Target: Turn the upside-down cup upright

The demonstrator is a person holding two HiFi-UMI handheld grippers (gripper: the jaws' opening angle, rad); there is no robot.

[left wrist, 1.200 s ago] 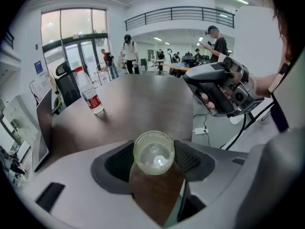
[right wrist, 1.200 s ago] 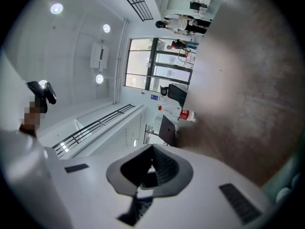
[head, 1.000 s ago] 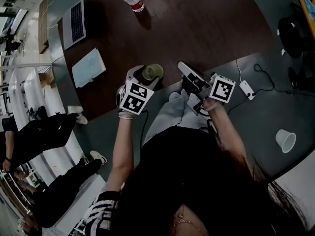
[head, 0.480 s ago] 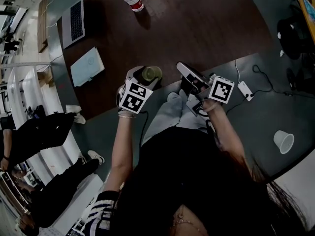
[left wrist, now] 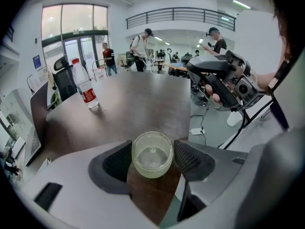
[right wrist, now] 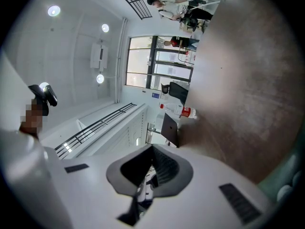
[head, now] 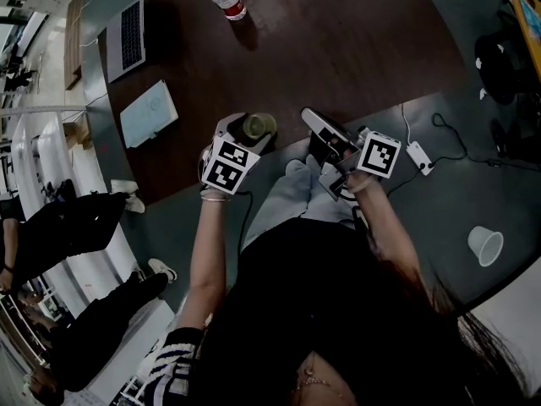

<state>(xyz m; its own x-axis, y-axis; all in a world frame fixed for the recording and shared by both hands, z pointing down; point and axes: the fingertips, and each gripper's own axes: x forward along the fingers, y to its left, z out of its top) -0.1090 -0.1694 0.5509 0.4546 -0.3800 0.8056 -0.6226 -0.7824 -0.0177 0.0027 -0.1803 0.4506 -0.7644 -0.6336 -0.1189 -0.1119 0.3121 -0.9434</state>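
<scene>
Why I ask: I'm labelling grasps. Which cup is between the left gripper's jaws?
The clear cup at the table edge; the white cup sits apart on the floor.

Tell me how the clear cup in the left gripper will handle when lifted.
The clear cup looks thin-walled and empty: probably light, easily squashed by the left gripper. Its smooth wall may slip in the grip. Near the table edge, a nudge could tip it off.

Dark wooden table [head: 338, 49] on grey floor [head: 456, 205], tall windows [left wrist: 71, 27] behind.
</scene>
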